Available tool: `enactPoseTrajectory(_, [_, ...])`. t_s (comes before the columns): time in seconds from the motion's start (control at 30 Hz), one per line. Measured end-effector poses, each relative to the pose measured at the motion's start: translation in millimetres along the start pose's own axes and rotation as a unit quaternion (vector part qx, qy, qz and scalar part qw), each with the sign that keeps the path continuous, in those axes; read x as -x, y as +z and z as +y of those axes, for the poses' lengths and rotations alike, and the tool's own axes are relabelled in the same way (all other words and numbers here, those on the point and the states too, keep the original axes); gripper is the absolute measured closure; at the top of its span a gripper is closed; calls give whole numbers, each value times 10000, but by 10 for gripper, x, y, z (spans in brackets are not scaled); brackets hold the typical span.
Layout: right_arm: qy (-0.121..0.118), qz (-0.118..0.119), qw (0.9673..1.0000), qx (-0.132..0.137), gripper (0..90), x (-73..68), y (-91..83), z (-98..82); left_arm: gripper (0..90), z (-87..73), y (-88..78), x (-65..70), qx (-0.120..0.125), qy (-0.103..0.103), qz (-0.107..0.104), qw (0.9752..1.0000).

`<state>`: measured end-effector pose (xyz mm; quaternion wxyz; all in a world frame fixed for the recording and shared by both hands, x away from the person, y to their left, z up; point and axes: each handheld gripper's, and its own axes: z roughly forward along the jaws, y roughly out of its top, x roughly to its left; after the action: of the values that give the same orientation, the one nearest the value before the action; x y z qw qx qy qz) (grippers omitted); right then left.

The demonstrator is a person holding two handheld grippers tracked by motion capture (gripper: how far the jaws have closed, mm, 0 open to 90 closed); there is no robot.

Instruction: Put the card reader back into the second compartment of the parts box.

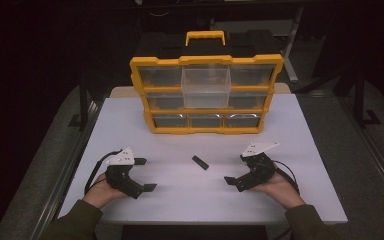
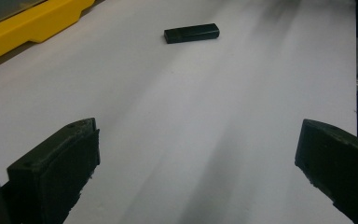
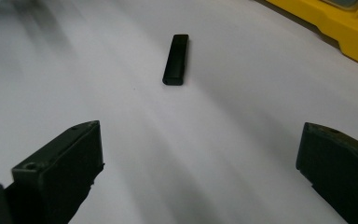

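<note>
A small black stick, like a USB drive, lies flat on the white table between my two grippers; the left gripper view has the stick far ahead, and the right gripper view has the stick ahead too. My left gripper rests at the table's left, open, nothing between its jaws. At the right, my right gripper is open and empty as well. Behind the stick stands a yellow organizer with clear drawers, its upper middle drawer pulled out.
The organizer's yellow frame edges the left gripper view's top left, and the frame runs along the right gripper view's top right. Its handle points away. Dark floor and metal rails flank the table.
</note>
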<state>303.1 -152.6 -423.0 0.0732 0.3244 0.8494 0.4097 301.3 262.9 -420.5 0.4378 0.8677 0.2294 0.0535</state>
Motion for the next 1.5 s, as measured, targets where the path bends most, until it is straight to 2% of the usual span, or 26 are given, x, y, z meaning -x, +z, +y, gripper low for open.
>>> enactPoseTrajectory(0.13, [23, 12, 10000, 1, 0, 1, 10, 15, 0, 3, -6, 10, 33, 46, -16, 10000])
enactPoseTrajectory(0.37, [47, 39, 10000, -22, 0, 11, 29, 31, 0, -8, 4, 6, 19, -20, -45, 10000])
enactPoseTrajectory(0.67, [-2, 81, 10000, -43, 0, 14, 89, 103, 0, -7, 3, 0, 36, -107, 15, 9999])
enactPoseTrajectory(0.93, [-45, 105, 9999, -71, 0, 10, 129, 161, 0, -1, 7, 5, 74, -112, -81, 9999])
enactPoseTrajectory(1.5, [-162, 176, 9997, -101, 0, -11, 208, 278, 0, 5, 17, 19, 84, -87, -109, 9999])
